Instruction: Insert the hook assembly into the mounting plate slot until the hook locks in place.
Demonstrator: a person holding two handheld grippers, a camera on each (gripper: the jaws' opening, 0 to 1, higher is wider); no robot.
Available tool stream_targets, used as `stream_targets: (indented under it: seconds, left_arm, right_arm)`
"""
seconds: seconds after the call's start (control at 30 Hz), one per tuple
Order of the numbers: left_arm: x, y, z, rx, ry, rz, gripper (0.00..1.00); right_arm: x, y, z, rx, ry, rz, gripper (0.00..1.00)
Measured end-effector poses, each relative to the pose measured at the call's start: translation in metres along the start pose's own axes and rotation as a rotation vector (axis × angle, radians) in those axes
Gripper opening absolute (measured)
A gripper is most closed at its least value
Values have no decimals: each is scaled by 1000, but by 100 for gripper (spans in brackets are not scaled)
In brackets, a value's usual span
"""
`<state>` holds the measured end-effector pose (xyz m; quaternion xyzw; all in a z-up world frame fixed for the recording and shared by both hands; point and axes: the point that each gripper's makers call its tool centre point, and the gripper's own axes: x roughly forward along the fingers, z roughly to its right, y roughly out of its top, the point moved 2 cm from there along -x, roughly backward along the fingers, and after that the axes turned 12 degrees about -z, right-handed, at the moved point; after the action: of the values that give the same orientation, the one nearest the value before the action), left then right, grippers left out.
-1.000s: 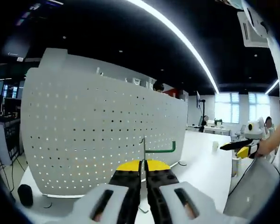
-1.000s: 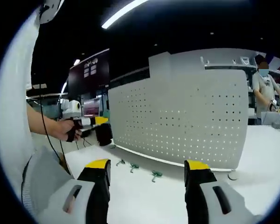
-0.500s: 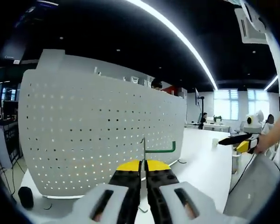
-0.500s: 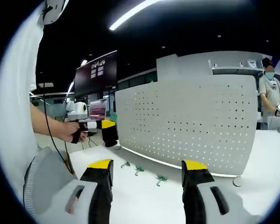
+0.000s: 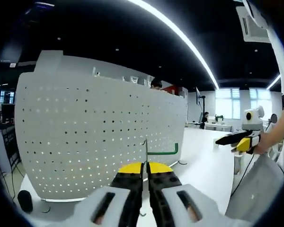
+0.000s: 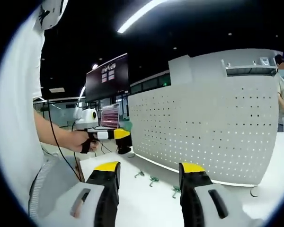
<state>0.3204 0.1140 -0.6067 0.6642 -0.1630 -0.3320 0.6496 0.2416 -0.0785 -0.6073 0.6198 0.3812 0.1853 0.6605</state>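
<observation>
A green L-shaped metal hook with a thin upright wire stem is gripped by the left gripper, whose black, yellow-tipped fingers are clenched on the stem so that no gap is left between them. The stem is held upright and the green arm is pointed sideways, presumably so that the rear of the hook can be presented squarely to the holes. In the left gripper view the hook is seen in front of the white perforated metal mounting plate, near it; whether contact has been made cannot be told. The plate is stood upright on the white desk, so its rows of holes are offered facing the hook.

The right gripper is held apart from the work, its fingers spread wide and nothing held between them; it is judged to be kept back so that the plate and the spare parts are not hidden. In the right gripper view, 3 small green hooks are left lying on the desk just before the foot of the plate, within reach as later pieces. The left gripper is also seen there, carried in a hand near the plate's left edge.

The insertion is judged not yet finished, since no locking is shown.
</observation>
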Motion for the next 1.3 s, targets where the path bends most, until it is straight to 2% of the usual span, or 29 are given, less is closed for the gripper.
stream_targets:
  seconds: [0.27,0.37,0.63,0.93,1.3]
  left_arm:
    - [9,4,15,-11,-24,6,2]
    - [11,12,23,-28,-39,24,2]
    - [16,17,37,-24,-57,31,2]
    - [21,16,50,-17,-67,27,2]
    - [19,15,63,-21,-74,29,2]
  right_arm:
    - [10,8,-4,0,12,12,46]
    - [16,9,-6,-16,15,-1,45]
    - [25,20,-9,-8,32,30,40]
    - [36,34,-17,-21,52,67,27]
    - [44,48,-23,-27,73,97,26]
